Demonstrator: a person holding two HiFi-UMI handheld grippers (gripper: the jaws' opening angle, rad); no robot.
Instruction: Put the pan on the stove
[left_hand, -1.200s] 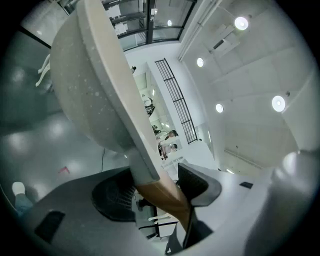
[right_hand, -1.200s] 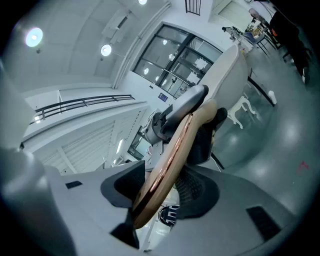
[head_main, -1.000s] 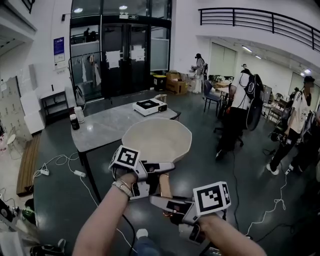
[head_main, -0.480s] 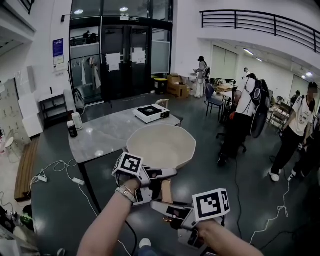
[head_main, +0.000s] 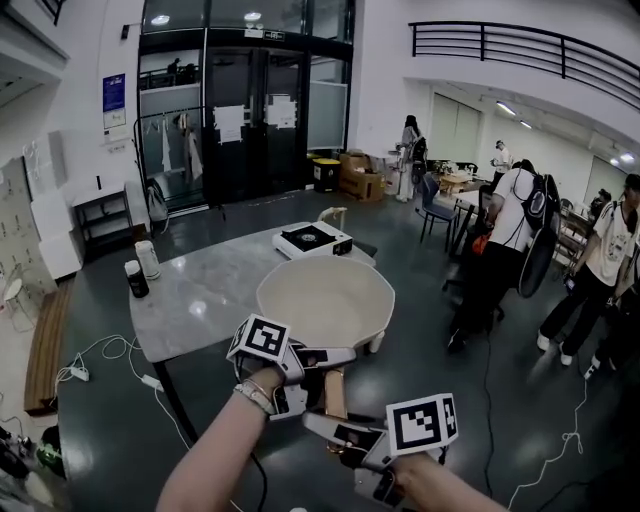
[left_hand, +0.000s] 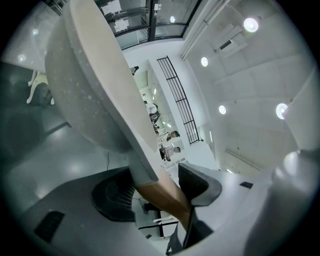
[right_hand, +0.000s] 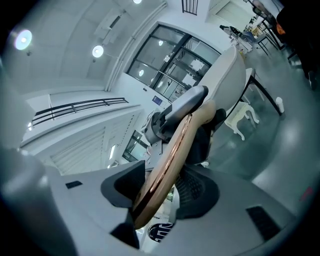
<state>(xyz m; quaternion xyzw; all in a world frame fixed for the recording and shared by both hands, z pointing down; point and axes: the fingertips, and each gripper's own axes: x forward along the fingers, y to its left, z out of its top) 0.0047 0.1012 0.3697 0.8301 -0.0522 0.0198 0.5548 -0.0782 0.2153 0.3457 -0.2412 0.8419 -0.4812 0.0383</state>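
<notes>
Grey marble desk (head_main: 200, 300) on dark floor (head_main: 100, 420), glass doors (head_main: 245, 110) behind, people (head_main: 505, 240) standing at 3 o'clock. Stove (head_main: 312, 240) at desk's far end; white cup (head_main: 147, 259) and dark bottle (head_main: 134, 279) at its 9 o'clock edge. Pan (head_main: 325, 300) held over near right edge, short of the stove; left gripper (head_main: 325, 372) and right gripper (head_main: 322, 428) jaws both clamped on its wooden handle (head_main: 335, 392). Since a second ago: desk and stove closer, pan rim nearer stove
</notes>
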